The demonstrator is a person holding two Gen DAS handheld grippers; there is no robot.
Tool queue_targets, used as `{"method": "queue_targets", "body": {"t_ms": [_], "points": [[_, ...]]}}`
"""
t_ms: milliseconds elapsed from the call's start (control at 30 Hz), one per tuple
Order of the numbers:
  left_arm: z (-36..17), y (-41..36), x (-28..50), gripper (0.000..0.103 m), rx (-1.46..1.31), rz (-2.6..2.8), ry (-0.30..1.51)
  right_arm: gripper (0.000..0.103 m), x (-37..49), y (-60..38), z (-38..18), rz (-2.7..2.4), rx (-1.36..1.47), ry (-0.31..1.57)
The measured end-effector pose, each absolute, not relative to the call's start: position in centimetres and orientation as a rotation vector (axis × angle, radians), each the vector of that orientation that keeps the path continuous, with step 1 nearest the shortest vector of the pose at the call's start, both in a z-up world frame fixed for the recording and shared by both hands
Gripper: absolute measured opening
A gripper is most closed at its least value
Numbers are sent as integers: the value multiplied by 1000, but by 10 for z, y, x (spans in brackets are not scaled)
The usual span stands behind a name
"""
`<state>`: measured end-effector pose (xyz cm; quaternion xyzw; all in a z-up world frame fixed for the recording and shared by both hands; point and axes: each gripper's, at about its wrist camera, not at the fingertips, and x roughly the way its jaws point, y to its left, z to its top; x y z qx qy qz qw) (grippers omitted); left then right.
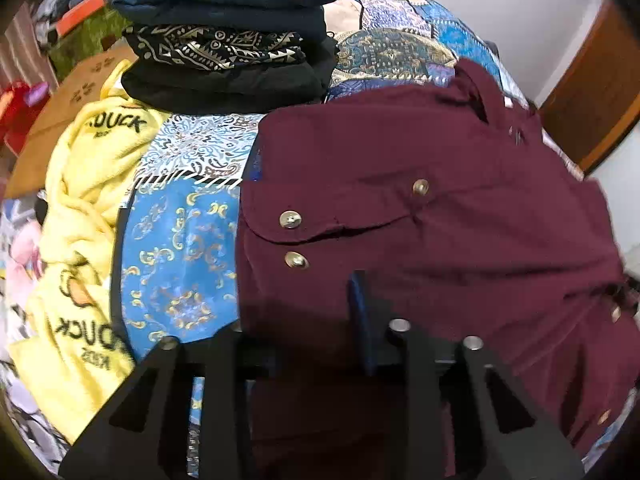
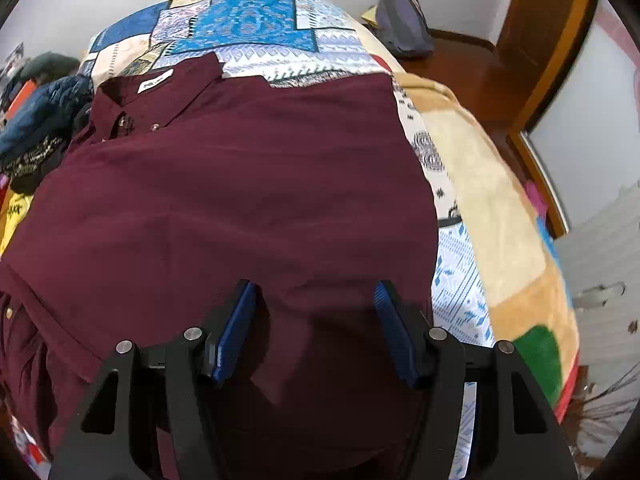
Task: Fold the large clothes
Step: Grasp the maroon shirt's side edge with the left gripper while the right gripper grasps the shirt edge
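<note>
A maroon button shirt lies spread on a patchwork bedspread, collar at the far end; it also fills the right wrist view. My left gripper is over the shirt's near left edge. Only its right blue pad shows; the left finger is hidden under the cloth, so the jaws look apart around the hem. My right gripper is open above the shirt's near right part, with both blue pads apart and nothing between them but the cloth below.
A stack of folded dark clothes sits at the far left of the bed. A yellow duck-print garment lies crumpled at the left edge. A grey bag and wooden furniture stand beyond the bed's far right.
</note>
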<state>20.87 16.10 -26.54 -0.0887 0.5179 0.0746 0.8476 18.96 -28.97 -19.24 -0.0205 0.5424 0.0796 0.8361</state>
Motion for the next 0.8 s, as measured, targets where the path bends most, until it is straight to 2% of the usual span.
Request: {"method": "queue_targets", "body": {"t_ms": [33,100,233,500,633,800], "points": [[-263,161,208,47,-170,169,1086,58,191,-289,-188,181,-50,1146],[-252,164,206,56,-128,201,1072,58,194,-292,-179,183,-52,1128],[-225,183,207,67,-177,210,1005,58,203,-300,-157,173,-36,1055],[-208,226,247,68,-342,174,963,58,233,-319,-123,145,6,966],[-227,243,273,68,-454,122,998,58,253,-319,-127,107,-3,971],[-269,255,301,68,-569,60,1081,58,284,-326,-152,127,65,1063]]}}
